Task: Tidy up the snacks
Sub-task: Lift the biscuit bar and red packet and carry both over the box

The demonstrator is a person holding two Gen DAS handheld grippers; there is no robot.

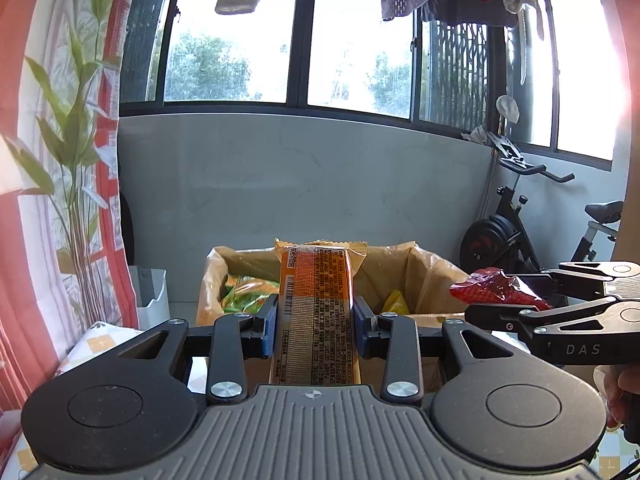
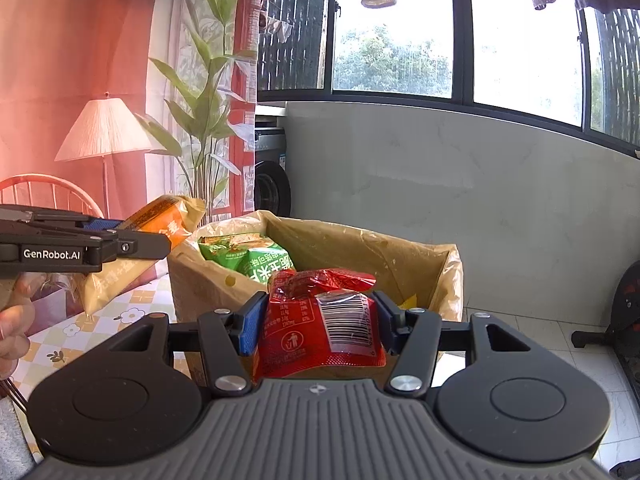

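Above the checked tablecloth (image 2: 132, 304), the left gripper (image 1: 315, 320) clamps an orange snack pack (image 1: 316, 312) and the right gripper (image 2: 316, 320) a red packet (image 2: 320, 324), both short of the lined box's near rim (image 2: 216, 276), its middle open beside green packets (image 2: 248, 256).

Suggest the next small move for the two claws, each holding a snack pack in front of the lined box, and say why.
Probably carry both forward over the box before letting go. The left claw grips an orange pack and the right claw a red pack, both short of the box's near rim. Green packs already lie inside on the left, with room beside them.
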